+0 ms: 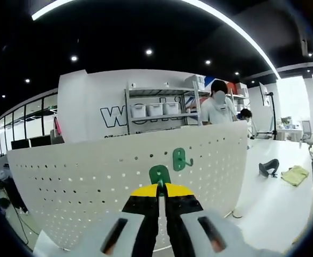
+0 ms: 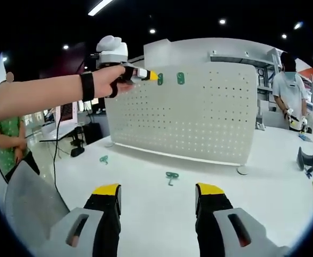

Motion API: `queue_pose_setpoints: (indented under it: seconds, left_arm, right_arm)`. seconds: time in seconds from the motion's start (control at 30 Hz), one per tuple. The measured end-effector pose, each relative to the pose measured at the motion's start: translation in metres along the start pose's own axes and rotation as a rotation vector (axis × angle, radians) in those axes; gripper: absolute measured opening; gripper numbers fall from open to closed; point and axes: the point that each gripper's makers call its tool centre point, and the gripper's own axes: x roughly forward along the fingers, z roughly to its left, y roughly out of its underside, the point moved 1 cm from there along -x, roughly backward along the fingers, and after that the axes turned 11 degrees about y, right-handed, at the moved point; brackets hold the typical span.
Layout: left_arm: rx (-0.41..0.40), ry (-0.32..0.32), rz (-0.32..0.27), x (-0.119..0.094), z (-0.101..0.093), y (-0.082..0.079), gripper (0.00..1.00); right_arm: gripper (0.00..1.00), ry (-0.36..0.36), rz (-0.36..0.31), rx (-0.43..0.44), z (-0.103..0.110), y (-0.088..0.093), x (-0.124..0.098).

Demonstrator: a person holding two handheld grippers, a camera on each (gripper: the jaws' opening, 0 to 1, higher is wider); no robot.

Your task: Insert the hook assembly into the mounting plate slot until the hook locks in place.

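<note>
So the left gripper [image 1: 162,188] has its yellow-tipped jaws pinched tight on a green hook [image 1: 159,174], holding it right up against the upper part of the white pegboard [image 1: 81,176]. Another green hook [image 1: 180,159] already hangs on the board just to the right of it. The right gripper [image 2: 157,191] sits low over the white table [image 2: 146,214], jaws wide apart, gripping nothing. Two more green hooks lie on the table near the board: one [image 2: 171,176] ahead, one [image 2: 104,159] further left.
</note>
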Motion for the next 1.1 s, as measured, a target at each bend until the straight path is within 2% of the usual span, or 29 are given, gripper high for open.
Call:
queue_pose_setpoints:
  seconds: [0.57, 1.1]
  left_arm:
    - [0.023, -0.031, -0.019, 0.021, 0.008, -0.018, 0.02]
    - [0.023, -0.048, 0.005, 0.037, 0.015, -0.014, 0.02]
  right_arm:
    - [0.56, 0.005, 0.002, 0.008, -0.004, 0.002, -0.001]
    - [0.55, 0.013, 0.021, 0.015, -0.009, 0.006, -0.001]
